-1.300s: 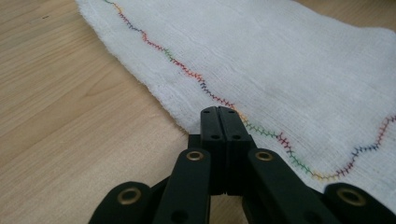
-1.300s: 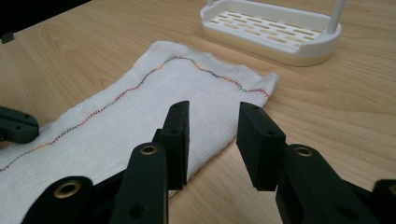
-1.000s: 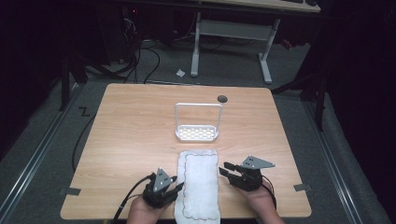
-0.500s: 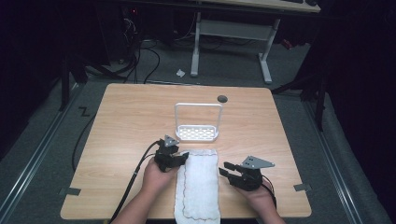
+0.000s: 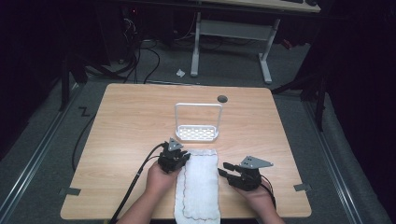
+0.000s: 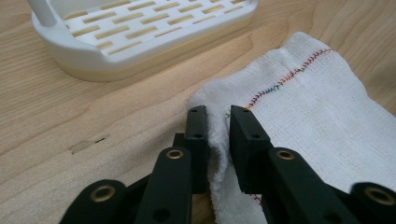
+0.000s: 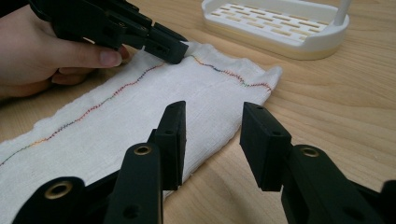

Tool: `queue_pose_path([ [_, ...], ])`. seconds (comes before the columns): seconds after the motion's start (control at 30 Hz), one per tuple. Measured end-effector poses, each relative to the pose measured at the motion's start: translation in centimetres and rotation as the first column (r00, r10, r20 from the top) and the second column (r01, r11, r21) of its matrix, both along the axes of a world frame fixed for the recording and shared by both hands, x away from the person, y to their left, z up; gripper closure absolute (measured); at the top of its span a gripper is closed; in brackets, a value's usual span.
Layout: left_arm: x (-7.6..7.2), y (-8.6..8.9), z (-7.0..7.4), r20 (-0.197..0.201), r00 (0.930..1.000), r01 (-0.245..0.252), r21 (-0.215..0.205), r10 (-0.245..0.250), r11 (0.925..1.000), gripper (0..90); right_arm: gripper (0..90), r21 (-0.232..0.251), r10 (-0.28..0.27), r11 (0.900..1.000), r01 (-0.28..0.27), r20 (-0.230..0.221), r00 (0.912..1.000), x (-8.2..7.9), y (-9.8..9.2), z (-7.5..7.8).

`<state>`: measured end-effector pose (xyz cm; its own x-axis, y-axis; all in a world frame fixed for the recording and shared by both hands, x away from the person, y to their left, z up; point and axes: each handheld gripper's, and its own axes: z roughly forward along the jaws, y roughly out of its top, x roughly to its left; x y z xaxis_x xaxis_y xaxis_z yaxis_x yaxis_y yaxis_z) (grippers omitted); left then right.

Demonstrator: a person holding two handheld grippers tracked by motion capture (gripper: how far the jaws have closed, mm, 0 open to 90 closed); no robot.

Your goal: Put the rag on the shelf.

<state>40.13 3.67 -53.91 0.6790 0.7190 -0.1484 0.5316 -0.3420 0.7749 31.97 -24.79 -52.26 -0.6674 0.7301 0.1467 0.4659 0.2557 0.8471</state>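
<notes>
Left gripper (image 5: 180,157) is pinched on the far left corner of the white cloth (image 5: 200,184), its jaws nearly together with a fold of fabric squeezed between them, as the left gripper view shows close up. Right gripper (image 5: 227,169) sits just beside the cloth's right edge, jaws spread wide and holding nothing. That cloth lies flat at the near middle of the wooden table (image 5: 130,121), long axis running from the person's edge straight away toward the white rack (image 5: 197,128), its far end stopping just short of the rack's slotted base. Coloured stitching runs along the hem.
</notes>
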Motion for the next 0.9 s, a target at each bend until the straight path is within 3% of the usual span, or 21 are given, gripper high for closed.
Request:
queue_pose_path([
  [0.1, 0.0, 0.0, 0.0, -0.001, 1.0, -0.001, -0.001, 0.001, 1.0, 80.8, 59.6, -0.006, -0.011, 1.0, 0.011, -0.003, 0.9999, 0.1, 0.2, 0.0],
  [0.2, 0.1, 0.1, 0.0, -0.008, 1.0, -0.002, -0.01, 0.002, 1.0, 81.0, 57.9, -0.054, -0.054, 0.997, 0.054, 0.001, 0.9985, 0.7, 1.2, 0.2],
  [0.33, 0.1, 0.2, 0.0, -0.017, 0.9998, -0.003, -0.019, 0.003, 0.9998, 81.0, 55.3, -0.082, -0.137, 0.988, 0.135, -0.027, 0.9902, 3.0, 2.3, 0.9],
  [0.5, 0.2, 0.3, 0.0, -0.021, 0.9998, -0.004, -0.022, 0.004, 0.9997, 80.8, 54.9, -0.111, -0.204, 0.975, 0.194, -0.091, 0.9747, 6.3, 3.2, 0.1],
  [0.6, 0.2, 0.3, -0.1, -0.026, 0.9997, -0.006, -0.029, 0.005, 0.9996, 80.7, 56.7, -0.138, -0.207, 0.972, 0.189, -0.13, 0.9697, 7.1, 4.1, -0.8],
  [0.73, 0.2, 0.3, -0.1, -0.024, 0.9997, -0.006, -0.027, 0.006, 0.9996, 80.7, 63.0, -0.152, -0.195, 0.972, 0.178, -0.107, 0.975, 6.8, 4.5, -1.3],
  [0.77, 0.2, 0.3, 0.0, -0.023, 0.9997, -0.007, -0.025, 0.006, 0.9997, 80.6, 68.6, -0.155, -0.182, 0.974, 0.166, -0.094, 0.9788, 6.5, 4.6, -1.4],
  [0.9, 0.2, 0.3, -0.1, -0.026, 0.9996, -0.01, -0.029, 0.009, 0.9995, 80.7, 78.8, -0.119, -0.169, 0.981, 0.156, -0.116, 0.9787, 6.6, 4.3, -1.5],
])
